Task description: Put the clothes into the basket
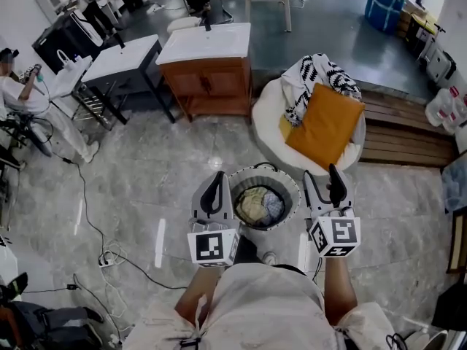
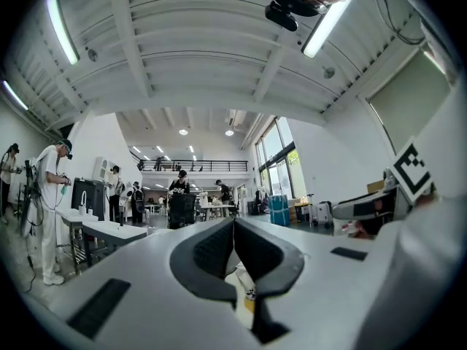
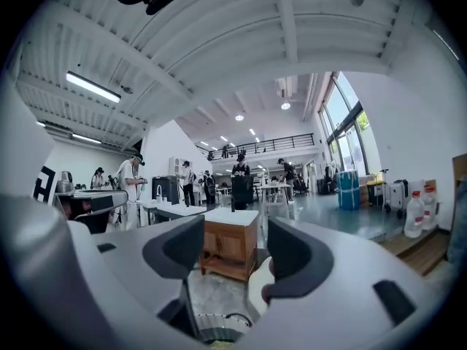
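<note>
The left gripper's (image 2: 233,224) jaws are pressed together, with nothing pinched between them. The right gripper's (image 3: 235,228) jaws are spread wide and nothing is held; a wooden cabinet (image 3: 230,248) is seen through the gap. In the head view both are held at lower centre, flanking the round basket (image 1: 292,189), whose rim lies just beside each. Yellowish and blue clothes (image 1: 261,205) are heaped inside it. At the upper right, a patterned cloth (image 1: 310,79) and an orange cushion (image 1: 326,125) are laid on a white round seat (image 1: 266,119). Open floor (image 1: 146,173) is left at the frame's left.
</note>
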`<state>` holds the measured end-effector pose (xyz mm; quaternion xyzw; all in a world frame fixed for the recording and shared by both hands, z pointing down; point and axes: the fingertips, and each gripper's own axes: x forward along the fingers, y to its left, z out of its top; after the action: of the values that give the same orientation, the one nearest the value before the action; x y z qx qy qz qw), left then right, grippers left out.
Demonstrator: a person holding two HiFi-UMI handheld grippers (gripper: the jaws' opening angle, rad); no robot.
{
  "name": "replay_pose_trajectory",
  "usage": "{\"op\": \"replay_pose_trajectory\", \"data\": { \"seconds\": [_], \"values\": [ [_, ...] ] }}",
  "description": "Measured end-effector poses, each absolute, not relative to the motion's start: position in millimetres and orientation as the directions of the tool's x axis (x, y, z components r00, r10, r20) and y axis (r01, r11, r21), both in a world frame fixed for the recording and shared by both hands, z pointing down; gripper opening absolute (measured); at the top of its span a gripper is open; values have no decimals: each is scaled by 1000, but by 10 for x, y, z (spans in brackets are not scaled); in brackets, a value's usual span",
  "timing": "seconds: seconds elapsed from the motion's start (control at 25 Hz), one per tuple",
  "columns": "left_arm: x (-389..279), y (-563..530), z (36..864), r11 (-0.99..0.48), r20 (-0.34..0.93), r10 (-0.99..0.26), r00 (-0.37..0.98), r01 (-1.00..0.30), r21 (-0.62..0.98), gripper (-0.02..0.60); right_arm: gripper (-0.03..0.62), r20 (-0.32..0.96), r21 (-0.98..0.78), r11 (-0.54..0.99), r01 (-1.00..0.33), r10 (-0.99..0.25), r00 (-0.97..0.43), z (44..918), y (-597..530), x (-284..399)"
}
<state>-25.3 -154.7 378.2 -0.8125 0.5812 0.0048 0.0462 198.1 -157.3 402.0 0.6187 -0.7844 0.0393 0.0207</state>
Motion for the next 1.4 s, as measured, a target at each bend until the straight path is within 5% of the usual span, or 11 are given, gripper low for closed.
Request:
{"op": "replay_pose_trajectory", "data": {
  "seconds": [0.64,0.84,1.4],
  "values": [
    [-285,-1265,3472,-309,-119,-943,310,-951,-34,5,130,-32,4,236,-972,-971,-236,3512,-1289,1970],
    [-274,-1178,3470,-305,-119,-943,312,-950,-71,5,-11,-31,9,215,-977,-976,-215,3503,-1245,1974],
    [-300,-1151,3542,-298,-113,-946,305,-951,-78,5,-11,-41,41,215,-976,-975,-216,3526,-1187,1959]
  ]
}}
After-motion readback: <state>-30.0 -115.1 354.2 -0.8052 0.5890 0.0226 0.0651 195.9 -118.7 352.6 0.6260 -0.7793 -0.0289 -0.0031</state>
